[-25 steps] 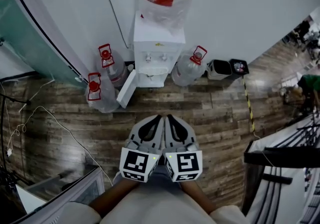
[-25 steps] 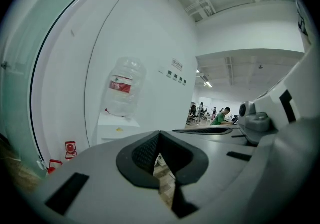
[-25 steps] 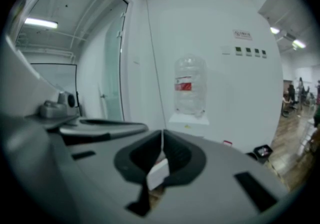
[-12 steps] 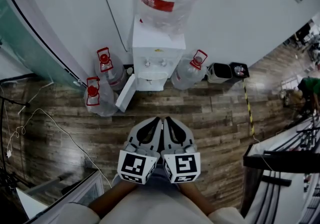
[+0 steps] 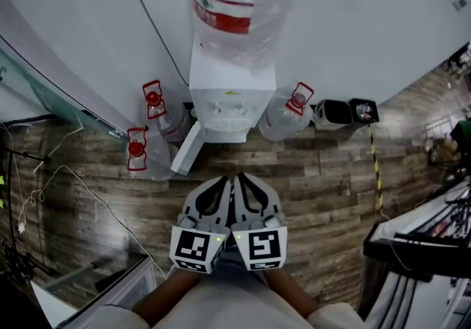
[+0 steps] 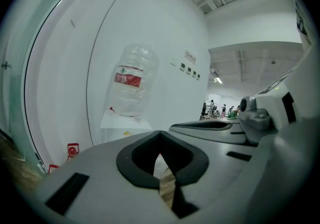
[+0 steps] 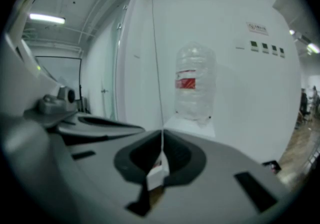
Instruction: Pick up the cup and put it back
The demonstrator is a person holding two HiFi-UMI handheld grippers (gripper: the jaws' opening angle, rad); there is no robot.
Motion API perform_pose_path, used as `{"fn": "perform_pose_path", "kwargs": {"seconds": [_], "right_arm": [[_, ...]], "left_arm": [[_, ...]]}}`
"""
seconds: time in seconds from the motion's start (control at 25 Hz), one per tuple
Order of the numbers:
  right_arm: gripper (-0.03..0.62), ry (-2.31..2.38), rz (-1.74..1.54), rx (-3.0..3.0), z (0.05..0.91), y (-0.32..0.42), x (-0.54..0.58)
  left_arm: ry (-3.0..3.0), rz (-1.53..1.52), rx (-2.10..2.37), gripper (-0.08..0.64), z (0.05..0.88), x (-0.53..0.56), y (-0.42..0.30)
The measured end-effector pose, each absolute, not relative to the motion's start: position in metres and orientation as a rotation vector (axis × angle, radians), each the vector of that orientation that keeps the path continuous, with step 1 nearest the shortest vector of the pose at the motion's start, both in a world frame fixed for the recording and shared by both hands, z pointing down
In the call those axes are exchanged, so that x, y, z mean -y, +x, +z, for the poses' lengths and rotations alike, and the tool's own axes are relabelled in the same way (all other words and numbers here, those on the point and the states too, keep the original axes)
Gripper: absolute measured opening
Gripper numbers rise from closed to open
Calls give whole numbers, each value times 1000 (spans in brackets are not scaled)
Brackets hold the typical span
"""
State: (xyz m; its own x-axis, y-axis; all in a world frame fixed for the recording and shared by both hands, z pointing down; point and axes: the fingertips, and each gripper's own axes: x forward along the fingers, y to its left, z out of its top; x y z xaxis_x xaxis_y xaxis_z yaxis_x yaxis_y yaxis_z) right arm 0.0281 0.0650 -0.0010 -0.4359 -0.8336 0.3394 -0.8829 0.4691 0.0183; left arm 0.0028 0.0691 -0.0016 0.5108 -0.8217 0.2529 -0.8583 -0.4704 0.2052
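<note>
No cup shows in any view. A white water dispenser (image 5: pixel 229 96) stands against the wall with a large clear bottle (image 5: pixel 239 4) upside down on top. My left gripper (image 5: pixel 225 183) and right gripper (image 5: pixel 241 177) are held side by side over the wooden floor, a step short of the dispenser. Both point at it, both are shut, and neither holds anything. In the left gripper view the shut left gripper (image 6: pixel 160 133) faces the bottle (image 6: pixel 131 80). From the right gripper view, the closed right gripper (image 7: pixel 162 132) points toward the same bottle (image 7: pixel 194 80).
Spare water bottles with red caps stand on the floor left (image 5: pixel 151 118) and right (image 5: pixel 287 114) of the dispenser. Its lower door (image 5: pixel 188 149) hangs open. Two small bins (image 5: pixel 335 112) sit to the right. Cables (image 5: pixel 66 180) lie at left, a black railing (image 5: pixel 419 246) at right.
The dispenser and its bottle look larger and nearer than a second ago. Both grippers stay shut and side by side, a little lower in the view.
</note>
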Motion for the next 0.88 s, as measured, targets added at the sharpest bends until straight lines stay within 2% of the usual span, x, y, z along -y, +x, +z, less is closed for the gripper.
{"fn": "perform_pose_path", "kwargs": {"seconds": [0.48, 0.88], "right_arm": [[25, 1302, 294, 2436, 92, 42, 29], [25, 1256, 314, 2437, 248, 36, 60]], "left_arm": [[2316, 256, 1463, 8, 94, 20, -1], [2290, 251, 1471, 8, 240, 58, -12]]}}
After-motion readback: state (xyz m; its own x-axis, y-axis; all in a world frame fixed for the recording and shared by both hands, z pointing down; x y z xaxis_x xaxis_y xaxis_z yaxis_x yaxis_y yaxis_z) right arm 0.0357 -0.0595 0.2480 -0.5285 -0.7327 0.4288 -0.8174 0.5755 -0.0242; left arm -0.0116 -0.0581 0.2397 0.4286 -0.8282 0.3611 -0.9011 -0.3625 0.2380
